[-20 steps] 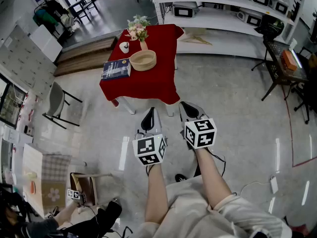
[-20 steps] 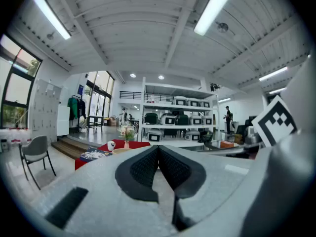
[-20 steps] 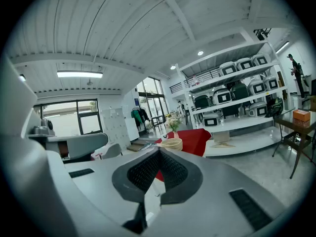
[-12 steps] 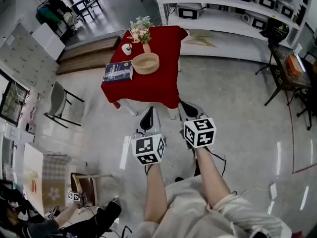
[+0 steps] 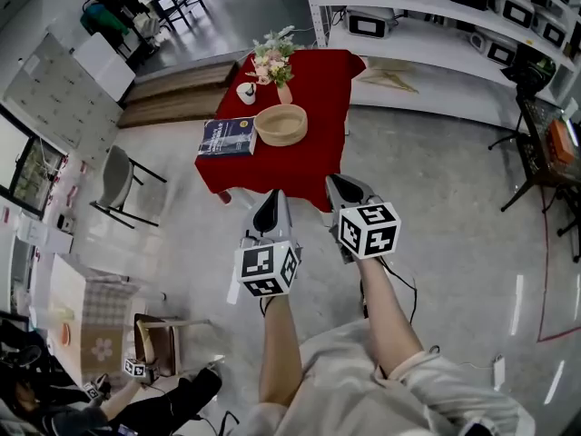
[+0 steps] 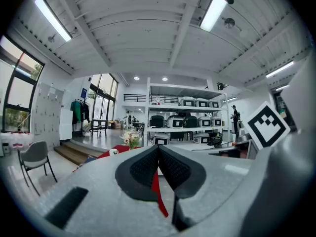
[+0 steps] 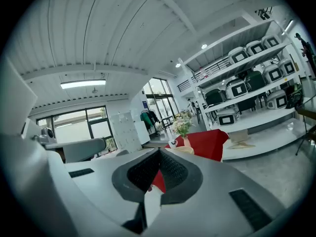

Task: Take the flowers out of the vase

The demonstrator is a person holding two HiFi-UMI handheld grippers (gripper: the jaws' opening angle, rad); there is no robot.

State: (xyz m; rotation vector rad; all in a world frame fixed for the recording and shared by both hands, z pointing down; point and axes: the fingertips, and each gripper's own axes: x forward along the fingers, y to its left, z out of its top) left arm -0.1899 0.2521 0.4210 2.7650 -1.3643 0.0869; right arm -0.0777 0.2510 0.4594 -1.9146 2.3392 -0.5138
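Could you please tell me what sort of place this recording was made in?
Probably a lab or workshop hall: white shelving holding rows of boxy machines, a polished floor, and one red-clothed table staged with flowers.

I hold my left forearm and right forearm stretched forward side by side. The left claw points ahead, roughly level, jaws pressed together and empty. The right claw, just beside it, is likewise closed on nothing.
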